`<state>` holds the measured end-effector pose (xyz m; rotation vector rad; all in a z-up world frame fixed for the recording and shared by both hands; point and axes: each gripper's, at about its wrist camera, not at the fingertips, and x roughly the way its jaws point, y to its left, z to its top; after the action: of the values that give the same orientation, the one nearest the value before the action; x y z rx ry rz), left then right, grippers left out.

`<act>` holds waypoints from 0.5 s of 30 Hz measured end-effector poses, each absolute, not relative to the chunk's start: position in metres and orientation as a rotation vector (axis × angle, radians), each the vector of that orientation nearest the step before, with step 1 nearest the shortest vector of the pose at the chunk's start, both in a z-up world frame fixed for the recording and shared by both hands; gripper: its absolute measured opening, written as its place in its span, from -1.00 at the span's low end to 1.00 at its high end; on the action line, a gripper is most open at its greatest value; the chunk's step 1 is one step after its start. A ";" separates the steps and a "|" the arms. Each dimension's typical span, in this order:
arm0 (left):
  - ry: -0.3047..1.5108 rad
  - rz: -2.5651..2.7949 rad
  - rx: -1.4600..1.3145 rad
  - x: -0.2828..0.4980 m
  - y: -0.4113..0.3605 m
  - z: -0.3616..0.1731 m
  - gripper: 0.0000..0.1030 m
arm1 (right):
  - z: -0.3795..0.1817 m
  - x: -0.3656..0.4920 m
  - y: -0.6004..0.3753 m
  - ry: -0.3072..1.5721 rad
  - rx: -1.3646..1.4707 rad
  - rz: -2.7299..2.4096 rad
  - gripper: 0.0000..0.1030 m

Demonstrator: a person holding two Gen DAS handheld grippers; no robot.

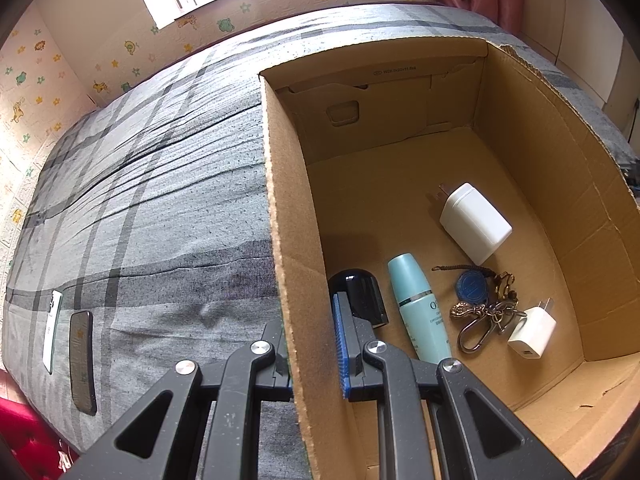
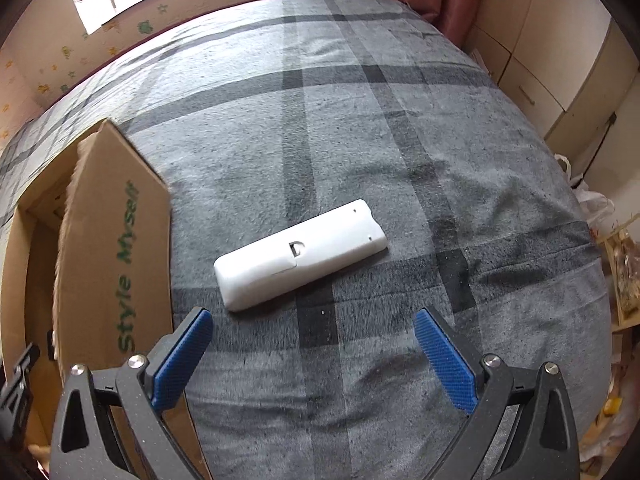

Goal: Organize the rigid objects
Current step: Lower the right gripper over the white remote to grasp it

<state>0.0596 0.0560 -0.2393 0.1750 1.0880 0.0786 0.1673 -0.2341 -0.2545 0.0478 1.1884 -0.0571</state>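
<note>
Right gripper (image 2: 312, 356) hangs wide open above the white remote (image 2: 301, 255) lying on the bed (image 2: 400, 140), while I keep the left gripper (image 1: 316, 344) clenched on the box wall (image 1: 288, 240); next I must lower and straddle it.

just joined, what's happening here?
A person is sorting small items from a bed into a cardboard box. The left hand-held gripper is shut on the box's near wall. The right hand-held gripper is open, just short of a white remote lying face down on the plaid blanket. Chargers, keys and a teal bottle are already inside.
</note>
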 end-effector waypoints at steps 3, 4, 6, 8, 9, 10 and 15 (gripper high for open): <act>1.089 0.080 0.181 0.059 0.056 -0.239 -0.69 | -0.262 0.184 -0.235 1.227 0.092 -0.085 1.00; 1.089 0.081 0.181 0.059 0.056 -0.239 -0.69 | -0.265 0.189 -0.235 1.240 0.109 -0.093 1.00; 1.090 0.080 0.178 0.060 0.055 -0.239 -0.69 | -0.271 0.200 -0.235 1.266 0.131 -0.111 1.00; 1.090 0.080 0.180 0.060 0.055 -0.239 -0.69 | -0.277 0.209 -0.236 1.291 0.158 -0.129 1.00; 1.089 0.079 0.180 0.060 0.055 -0.239 -0.69 | -0.280 0.212 -0.237 1.300 0.179 -0.135 1.00; 1.089 0.079 0.178 0.060 0.055 -0.239 -0.69 | -0.283 0.218 -0.238 1.317 0.202 -0.146 1.00; 1.090 0.078 0.177 0.060 0.055 -0.239 -0.69 | -0.298 0.236 -0.244 1.385 0.310 -0.189 1.00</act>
<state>0.0604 0.0551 -0.2392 0.1775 1.0896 0.0784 0.2361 -0.2444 -0.2981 0.3096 1.3855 -0.1888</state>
